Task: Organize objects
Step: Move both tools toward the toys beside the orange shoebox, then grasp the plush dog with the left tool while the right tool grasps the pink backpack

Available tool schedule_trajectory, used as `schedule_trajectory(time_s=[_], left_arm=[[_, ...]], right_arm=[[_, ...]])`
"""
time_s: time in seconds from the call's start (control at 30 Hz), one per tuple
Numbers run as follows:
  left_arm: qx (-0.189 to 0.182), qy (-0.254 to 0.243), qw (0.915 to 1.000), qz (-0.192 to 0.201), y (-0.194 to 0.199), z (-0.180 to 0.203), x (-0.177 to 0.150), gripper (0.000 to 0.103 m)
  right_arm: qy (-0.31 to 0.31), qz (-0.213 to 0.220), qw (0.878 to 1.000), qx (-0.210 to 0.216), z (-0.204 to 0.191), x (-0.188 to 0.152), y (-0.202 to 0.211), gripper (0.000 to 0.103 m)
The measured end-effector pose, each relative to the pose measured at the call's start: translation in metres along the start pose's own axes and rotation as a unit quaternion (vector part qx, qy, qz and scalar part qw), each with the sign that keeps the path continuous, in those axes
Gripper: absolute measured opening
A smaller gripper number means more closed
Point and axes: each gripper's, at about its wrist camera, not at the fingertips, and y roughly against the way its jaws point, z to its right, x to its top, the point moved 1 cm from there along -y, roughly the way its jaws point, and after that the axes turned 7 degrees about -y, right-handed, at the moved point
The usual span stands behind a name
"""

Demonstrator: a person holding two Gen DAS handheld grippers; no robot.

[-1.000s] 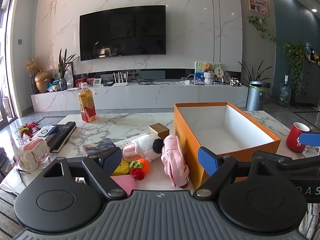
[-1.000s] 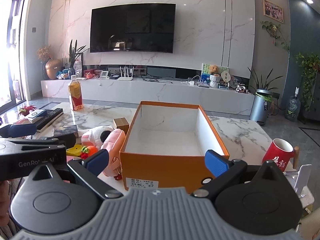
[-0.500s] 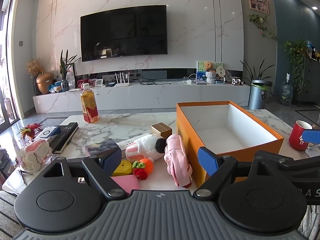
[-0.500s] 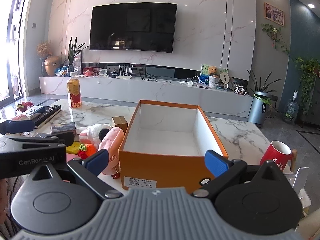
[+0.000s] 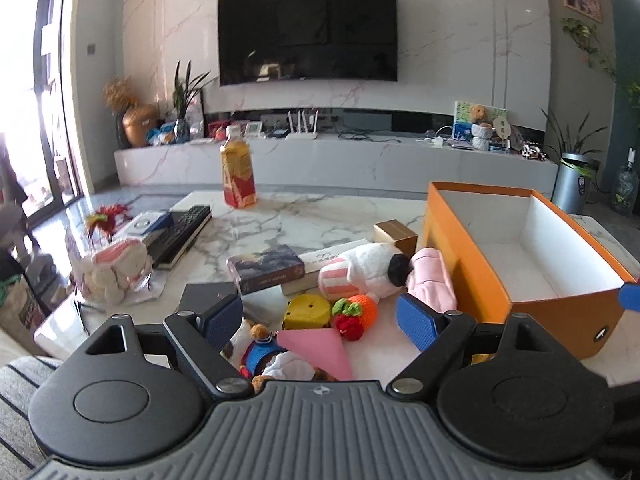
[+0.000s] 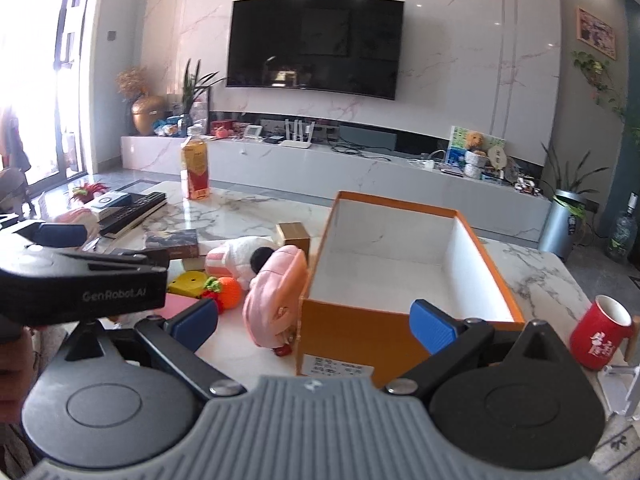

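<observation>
We are reading the whole scene first: against the frames a second ago, both cameras are now sitting closer to the marble table [image 5: 304, 224] and tipped further down, so the clutter is filling more of each view. Nothing on the table itself appears to have shifted; the change is in the tools.

The orange box [image 6: 492, 256] is standing open and empty, white inside, to the right of the pile. It is the likely destination, we are judging, since no item is in it yet.

The left gripper [image 5: 320, 318] is now hovering over the near edge of the pile, pads spread wide apart and holding nothing. A pink card [image 5: 316, 346] and a small doll in blue [image 5: 262, 354], hidden below the tool a second ago, are now showing between its fingers. The right gripper [image 6: 314, 322] is likewise spread and empty, facing the box's near wall.

The pile itself, largest to smallest: the pink plush [image 6: 276, 292] is leaning against the box's left wall; the white plush [image 5: 360, 270] is lying just beside it; the books [image 5: 266, 268] are behind; the yellow block [image 5: 308, 312] and the crocheted fruit [image 5: 356, 314] are touching each other in front.

We are judging sorting as not yet begun; the left tool's approach suggests a first pick from the near items.
</observation>
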Motion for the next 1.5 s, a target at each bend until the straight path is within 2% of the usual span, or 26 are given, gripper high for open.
schedule_trajectory(time_s=[0.2, 0.33, 0.47, 0.57, 0.63, 0.7, 0.77, 0.83, 0.9, 0.97, 1.03, 1.1, 1.2, 1.37, 1.4, 1.5], left_arm=[[0.013, 0.088, 0.9944, -0.058, -0.028, -0.043, -0.005, 0.1], [0.017, 0.128, 0.987, -0.096, -0.05, -0.055, -0.006, 0.1], [0.031, 0.124, 0.9843, -0.122, -0.07, -0.055, -0.007, 0.1], [0.051, 0.119, 0.9824, -0.135, -0.081, -0.055, -0.011, 0.1], [0.048, 0.124, 0.9801, -0.147, -0.09, -0.056, -0.013, 0.1], [0.045, 0.129, 0.9785, -0.154, -0.095, -0.056, -0.015, 0.1], [0.045, 0.127, 0.9786, -0.156, -0.099, -0.055, -0.015, 0.1], [0.042, 0.123, 0.9788, -0.158, -0.104, -0.053, -0.016, 0.1], [0.037, 0.123, 0.9781, -0.164, -0.108, -0.052, -0.018, 0.1], [0.036, 0.125, 0.9764, -0.172, -0.112, -0.051, -0.021, 0.099], [0.043, 0.127, 0.9746, -0.179, -0.115, -0.051, -0.023, 0.096], [0.048, 0.126, 0.9723, -0.191, -0.119, -0.05, -0.026, 0.085], [0.062, 0.124, 0.9713, -0.193, -0.121, -0.047, -0.03, 0.082], [0.056, 0.136, 0.9656, -0.215, -0.125, -0.049, -0.034, 0.08], [0.05, 0.139, 0.9654, -0.215, -0.125, -0.05, -0.034, 0.077], [0.045, 0.134, 0.9668, -0.213, -0.123, -0.049, -0.035, 0.075]], right_arm=[[0.068, -0.013, 0.995, 0.067, -0.026, 0.0, -0.033, 0.102], [0.037, -0.047, 0.994, 0.093, -0.025, 0.016, -0.066, 0.102], [0.016, -0.076, 0.993, 0.09, -0.033, 0.022, -0.098, 0.101], [0.058, -0.051, 0.996, 0.049, -0.049, 0.018, -0.111, 0.101], [0.088, -0.053, 0.995, 0.014, -0.058, 0.014, -0.122, 0.1], [0.094, -0.058, 0.994, 0.012, -0.063, 0.011, -0.13, 0.091], [0.083, -0.042, 0.996, 0.004, -0.067, 0.008, -0.132, 0.082], [0.098, -0.043, 0.994, -0.035, -0.076, 0.006, -0.141, 0.082], [0.117, -0.064, 0.99, -0.048, -0.084, 0.001, -0.153, 0.081], [0.11, -0.074, 0.989, -0.059, -0.086, -0.002, -0.16, 0.081], [0.107, -0.069, 0.989, -0.077, -0.088, -0.004, -0.165, 0.081], [0.116, -0.067, 0.986, -0.096, -0.093, -0.005, -0.171, 0.081], [0.14, -0.068, 0.98, -0.122, -0.099, -0.011, -0.179, 0.083], [0.133, -0.059, 0.977, -0.154, -0.097, -0.017, -0.18, 0.081], [0.128, -0.058, 0.978, -0.157, -0.095, -0.018, -0.178, 0.081], [0.103, -0.055, 0.98, -0.16, -0.089, -0.017, -0.173, 0.081]])
